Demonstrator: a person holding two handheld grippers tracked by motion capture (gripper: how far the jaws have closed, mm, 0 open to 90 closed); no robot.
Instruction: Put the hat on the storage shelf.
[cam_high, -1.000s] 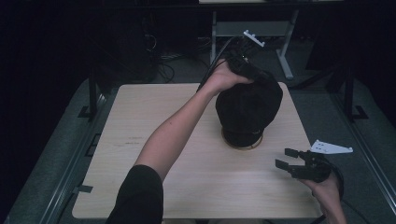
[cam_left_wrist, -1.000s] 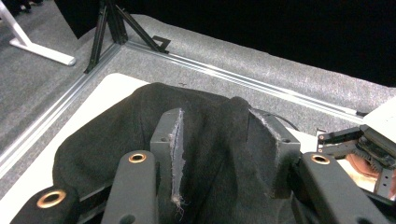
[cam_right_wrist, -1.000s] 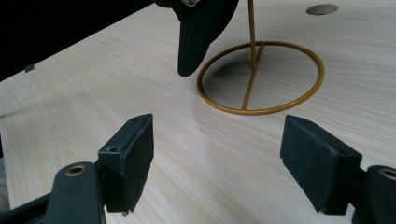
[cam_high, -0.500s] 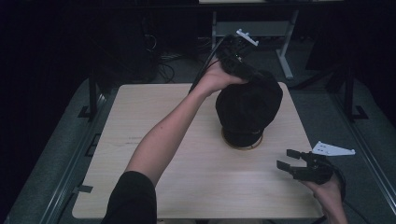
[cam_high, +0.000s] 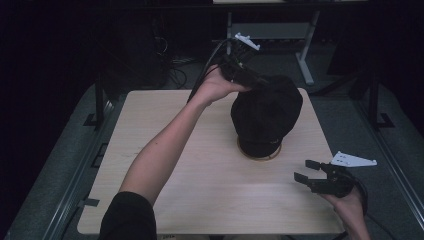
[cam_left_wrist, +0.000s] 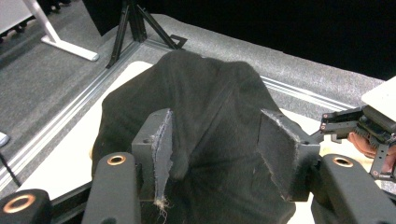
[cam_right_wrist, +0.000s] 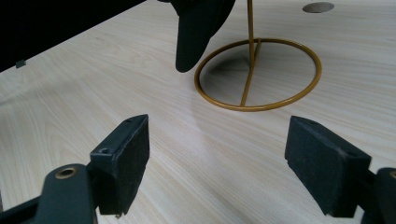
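Observation:
A black cap (cam_high: 267, 117) hangs on a gold wire stand (cam_high: 260, 155) right of the middle of the light wooden table (cam_high: 200, 175). My left gripper (cam_high: 257, 81) is at the cap's rear top, held by a hand reaching in from the left. In the left gripper view the left gripper (cam_left_wrist: 215, 140) is open, with the cap's crown (cam_left_wrist: 201, 93) just beyond and between its pads. My right gripper (cam_high: 307, 172) hovers open over the table's front right. In the right gripper view the right gripper (cam_right_wrist: 217, 158) faces the stand's ring (cam_right_wrist: 259, 105) and the cap's brim (cam_right_wrist: 198, 28).
A desk frame (cam_high: 305, 50) and cables (cam_high: 175, 75) stand on the grey floor beyond the table's far edge. Metal rails (cam_high: 80, 165) run along the table's left side. A round hole (cam_right_wrist: 317, 7) is cut in the tabletop behind the stand.
The left hand and gripper have shifted slightly left and back at the cap's top rear. The right gripper has stayed almost still.

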